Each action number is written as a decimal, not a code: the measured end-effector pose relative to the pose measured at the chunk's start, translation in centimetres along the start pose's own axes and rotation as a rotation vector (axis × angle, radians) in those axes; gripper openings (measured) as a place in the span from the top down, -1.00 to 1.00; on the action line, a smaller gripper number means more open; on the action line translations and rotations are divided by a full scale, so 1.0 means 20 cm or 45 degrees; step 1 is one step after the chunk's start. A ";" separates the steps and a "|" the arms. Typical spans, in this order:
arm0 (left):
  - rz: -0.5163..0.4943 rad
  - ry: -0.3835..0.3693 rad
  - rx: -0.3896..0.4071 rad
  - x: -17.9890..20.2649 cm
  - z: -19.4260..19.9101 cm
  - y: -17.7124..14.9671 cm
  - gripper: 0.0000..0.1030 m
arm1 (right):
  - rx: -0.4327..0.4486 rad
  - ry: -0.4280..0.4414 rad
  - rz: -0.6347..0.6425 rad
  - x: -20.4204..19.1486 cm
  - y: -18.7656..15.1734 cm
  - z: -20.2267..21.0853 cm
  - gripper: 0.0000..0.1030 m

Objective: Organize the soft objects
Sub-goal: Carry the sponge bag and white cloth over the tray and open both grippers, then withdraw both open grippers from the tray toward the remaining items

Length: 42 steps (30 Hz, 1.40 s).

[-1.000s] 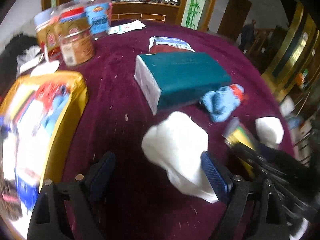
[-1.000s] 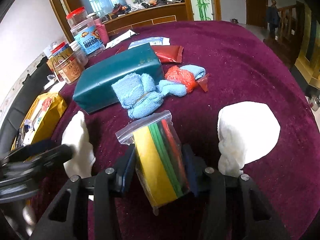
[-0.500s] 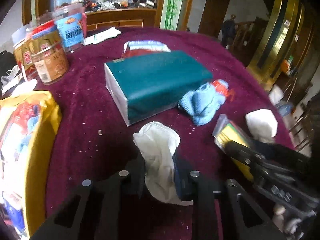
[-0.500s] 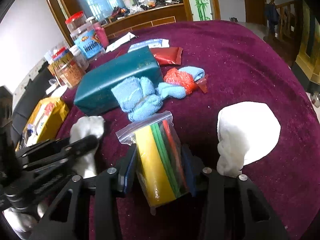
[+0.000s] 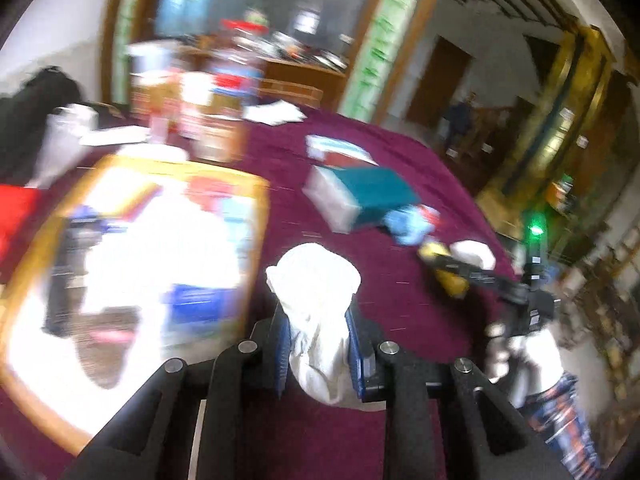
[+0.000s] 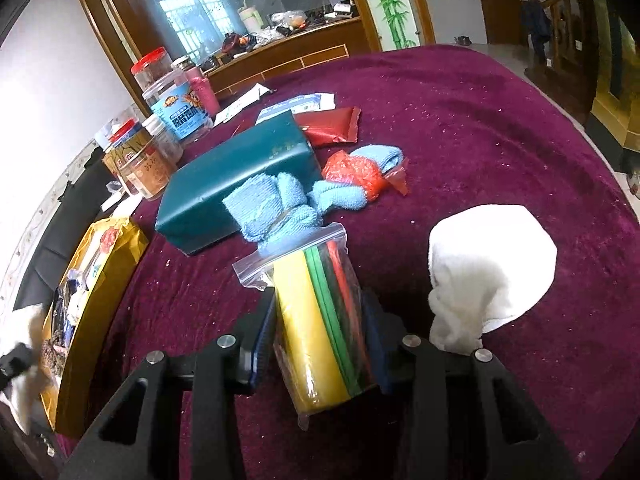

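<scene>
My left gripper [image 5: 318, 354] is shut on a white cloth [image 5: 316, 292] and holds it above the maroon table, beside the yellow bag [image 5: 132, 264]; this view is blurred. My right gripper [image 6: 318, 338] is shut on a clear zip bag of yellow, green and red rolls [image 6: 320, 320]. A second white cloth [image 6: 488, 264] lies on the table just right of it. Blue towels [image 6: 276, 212] and a red mesh bundle [image 6: 356, 174] lie ahead, against a teal box [image 6: 236, 180].
The yellow bag [image 6: 96, 280] full of packets lies at the table's left edge. Several plastic jars [image 6: 160, 140] stand at the back left. A red pouch [image 6: 332, 126] and papers lie behind the teal box. The round table's edge curves at right.
My left gripper closed on the white cloth, lifted it and swung left toward the yellow bag. My right gripper keeps its hold on the zip bag, almost unmoved.
</scene>
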State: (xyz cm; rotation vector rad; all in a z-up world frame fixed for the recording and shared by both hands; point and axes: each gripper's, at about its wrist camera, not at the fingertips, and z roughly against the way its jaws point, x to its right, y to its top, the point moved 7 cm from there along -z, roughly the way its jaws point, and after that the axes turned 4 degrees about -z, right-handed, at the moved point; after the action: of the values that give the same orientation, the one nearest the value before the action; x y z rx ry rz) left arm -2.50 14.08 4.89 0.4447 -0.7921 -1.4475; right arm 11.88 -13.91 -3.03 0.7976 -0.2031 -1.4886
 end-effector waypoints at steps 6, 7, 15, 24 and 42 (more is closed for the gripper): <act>0.159 0.216 0.006 -0.50 0.18 -0.11 0.52 | 0.066 -0.014 -0.003 -0.03 0.01 0.06 0.24; 0.183 0.240 0.000 -0.58 0.20 -0.14 0.52 | 0.076 -0.023 -0.005 -0.04 0.00 0.08 0.24; 0.259 0.327 -0.066 -0.87 0.12 -0.23 0.50 | 0.042 0.104 0.115 -0.43 -0.11 0.28 0.24; 0.275 0.400 -0.113 -0.97 0.08 -0.30 -0.15 | -0.092 0.276 0.399 -1.14 -0.34 0.28 0.23; 0.427 0.346 0.123 -1.00 0.44 -0.30 -0.46 | -0.479 0.223 0.788 -1.73 -0.84 -0.17 0.26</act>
State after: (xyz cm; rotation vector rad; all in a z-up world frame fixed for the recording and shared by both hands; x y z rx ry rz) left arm -11.79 34.63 2.45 0.5414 -0.6814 -1.0161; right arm -3.88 21.34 -3.38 0.4914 -0.0268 -0.8314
